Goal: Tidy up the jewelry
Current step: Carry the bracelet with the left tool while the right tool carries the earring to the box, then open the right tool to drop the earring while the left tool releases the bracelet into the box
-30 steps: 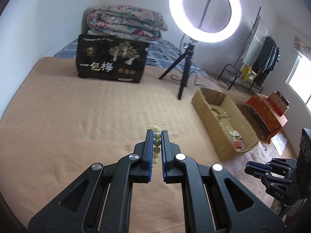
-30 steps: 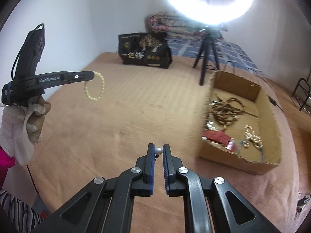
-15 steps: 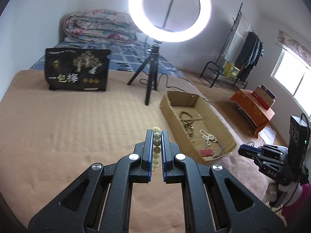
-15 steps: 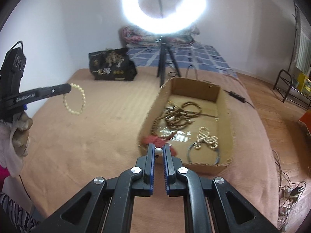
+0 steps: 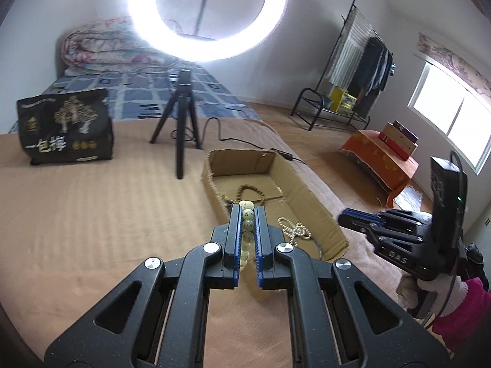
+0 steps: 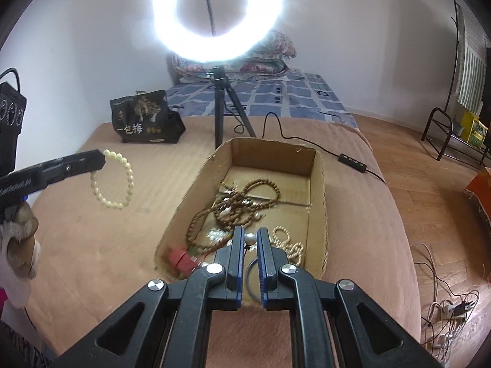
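My left gripper (image 5: 248, 211) is shut on a cream bead bracelet (image 5: 247, 233), held in the air left of the cardboard box (image 5: 319, 196). In the right wrist view the bracelet (image 6: 114, 184) hangs as a loop from the left gripper (image 6: 98, 159). My right gripper (image 6: 250, 236) is shut on a small pearl piece (image 6: 250, 239) over the near end of the box (image 6: 319, 190). The box holds a brown bead necklace (image 6: 245, 202), a cream bead string (image 6: 288, 242), a red item (image 6: 181, 257) and a ring (image 6: 250, 279). The right gripper (image 5: 346, 214) shows at the right in the left wrist view.
A ring light on a tripod (image 6: 219, 113) stands behind the box, its cable (image 6: 353, 161) running right. A black bag (image 6: 144, 118) sits at the back left. A folded quilt (image 5: 107, 52) lies on the bed. The tan cover drops off at the right edge (image 6: 396, 214).
Both grippers have swung toward the box. The right gripper has moved over the box's near end with the pearl piece. The left gripper has come closer with the bracelet.
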A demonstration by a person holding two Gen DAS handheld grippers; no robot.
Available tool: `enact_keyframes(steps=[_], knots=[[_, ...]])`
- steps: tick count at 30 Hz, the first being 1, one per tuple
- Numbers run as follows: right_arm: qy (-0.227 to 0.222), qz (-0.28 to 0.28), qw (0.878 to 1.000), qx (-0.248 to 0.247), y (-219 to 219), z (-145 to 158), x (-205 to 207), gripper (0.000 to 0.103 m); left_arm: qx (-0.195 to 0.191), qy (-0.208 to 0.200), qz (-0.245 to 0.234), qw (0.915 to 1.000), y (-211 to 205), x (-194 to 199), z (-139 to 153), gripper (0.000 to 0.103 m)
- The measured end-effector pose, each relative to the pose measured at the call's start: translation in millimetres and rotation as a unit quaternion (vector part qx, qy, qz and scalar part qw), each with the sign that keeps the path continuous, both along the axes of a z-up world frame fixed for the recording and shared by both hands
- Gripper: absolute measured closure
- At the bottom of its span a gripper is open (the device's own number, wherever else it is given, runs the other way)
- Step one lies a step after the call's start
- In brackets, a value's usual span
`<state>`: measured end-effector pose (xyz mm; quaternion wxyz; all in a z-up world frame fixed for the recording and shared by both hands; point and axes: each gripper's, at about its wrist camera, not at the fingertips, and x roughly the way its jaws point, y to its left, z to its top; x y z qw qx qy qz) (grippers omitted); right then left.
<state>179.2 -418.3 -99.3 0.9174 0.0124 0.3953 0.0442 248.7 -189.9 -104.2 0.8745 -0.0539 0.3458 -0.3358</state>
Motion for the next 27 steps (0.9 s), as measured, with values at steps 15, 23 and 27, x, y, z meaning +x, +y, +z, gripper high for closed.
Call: enact_keyframes(steps=[15, 23, 27], knots=[[0.004, -0.006, 1.000, -0.005, -21.5, -11.8, 66.5, 0.097, 0.008, 0.001, -0.038, 0.9992, -63.0, 13.5, -7.7, 0.098], [0.012, -0.014, 1.000, -0.001, -30.1, -23.7, 87.1, 0.097, 0.016, 0.003, -0.053, 0.9985, -80.6, 11.6, -15.2, 0.098], [0.014, -0.017, 1.000, 0.004, -33.3, -25.4, 93.3, 0.097, 0.022, 0.000, -0.059, 0.9980, -85.9, 9.2, -15.6, 0.098]])
